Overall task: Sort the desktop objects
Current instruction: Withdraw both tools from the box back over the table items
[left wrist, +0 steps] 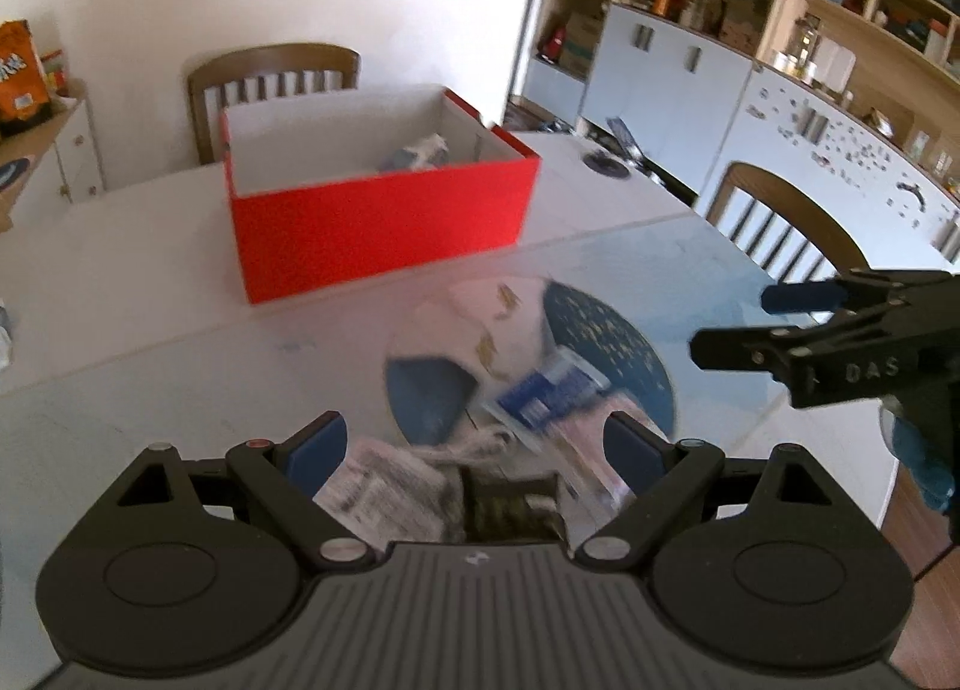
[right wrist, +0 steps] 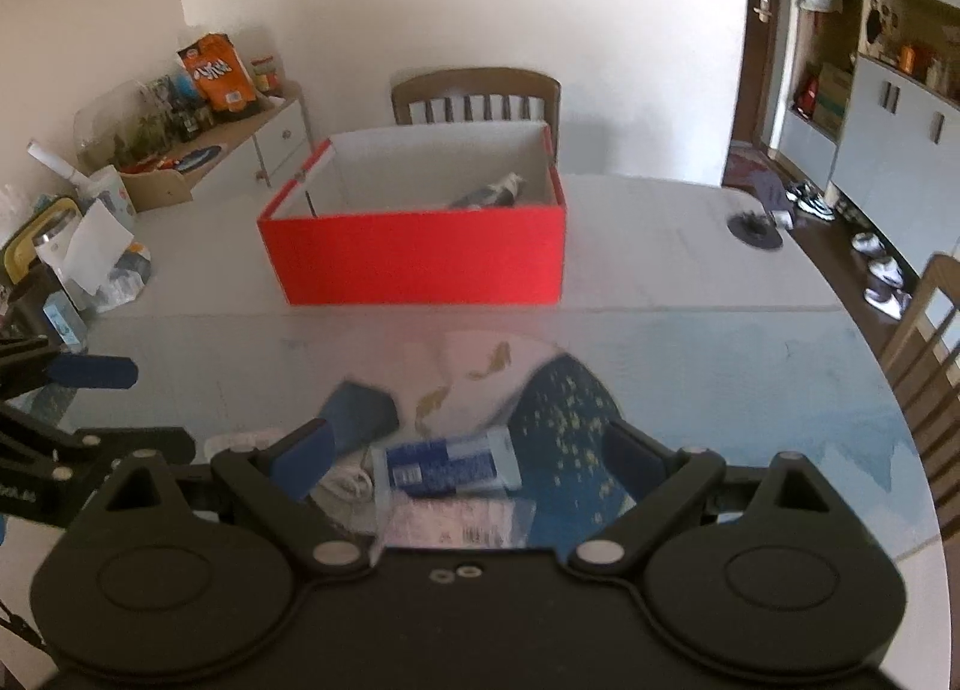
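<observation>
Both grippers hovered over the near edge of the white table, each with its jaws spread wide and nothing between them.

Left gripper: released. Right gripper: released; in the left view it appeared side-on at the right edge of frame.

Task items lay in a small heap on a round blue-and-white mat near the table's front edge. Most legible was a blue-and-white packet, lying flat, long axis roughly crosswise to the right gripper's fingers, so it ran from pad to pad instead of across the gap. It sat directly ahead of and below the right jaws, centred in the gap. Judged the right hand the nearer and better aligned; a wrist turn seemed likely needed to close across the short side.

The left jaws framed a crumpled printed paper and a dark object too blurred to name.

A red box, open-topped, stood further back toward the middle of the table, well apart from the heap, with one item already inside, part hidden by its wall.

Motion blur smeared the heap; a pale clear packet below the blue one was cut off by the gripper body.
</observation>
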The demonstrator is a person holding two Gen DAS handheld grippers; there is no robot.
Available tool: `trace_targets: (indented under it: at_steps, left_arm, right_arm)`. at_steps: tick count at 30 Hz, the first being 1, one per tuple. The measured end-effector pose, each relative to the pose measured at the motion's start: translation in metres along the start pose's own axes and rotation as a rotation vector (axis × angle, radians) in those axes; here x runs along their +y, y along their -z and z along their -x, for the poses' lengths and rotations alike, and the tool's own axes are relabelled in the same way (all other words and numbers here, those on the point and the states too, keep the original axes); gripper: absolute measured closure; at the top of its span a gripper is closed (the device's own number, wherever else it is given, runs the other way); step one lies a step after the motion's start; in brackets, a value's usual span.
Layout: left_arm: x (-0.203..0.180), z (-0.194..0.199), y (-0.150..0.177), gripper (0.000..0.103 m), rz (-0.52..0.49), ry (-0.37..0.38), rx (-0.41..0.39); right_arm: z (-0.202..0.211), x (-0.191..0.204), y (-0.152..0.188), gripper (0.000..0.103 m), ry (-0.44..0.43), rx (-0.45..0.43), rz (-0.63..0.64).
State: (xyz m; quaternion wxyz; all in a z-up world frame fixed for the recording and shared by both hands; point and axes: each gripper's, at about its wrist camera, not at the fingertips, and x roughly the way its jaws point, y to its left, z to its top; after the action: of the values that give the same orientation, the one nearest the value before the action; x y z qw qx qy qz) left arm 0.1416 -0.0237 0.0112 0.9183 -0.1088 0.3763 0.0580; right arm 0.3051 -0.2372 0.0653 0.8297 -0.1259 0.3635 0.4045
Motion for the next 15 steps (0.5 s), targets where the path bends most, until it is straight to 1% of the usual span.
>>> trace_targets:
  at_steps: [9,15]
  left_arm:
    - [-0.025,-0.008,0.032,0.01,-0.102,0.034,0.026]
    - [-0.03,-0.013,0.043,0.01,-0.113,0.05,0.044]
  right_arm:
    - [-0.004,-0.001,0.036,0.009,0.034,0.052,-0.021]
    - [-0.007,0.0,0.047,0.009,0.037,0.076,-0.041]
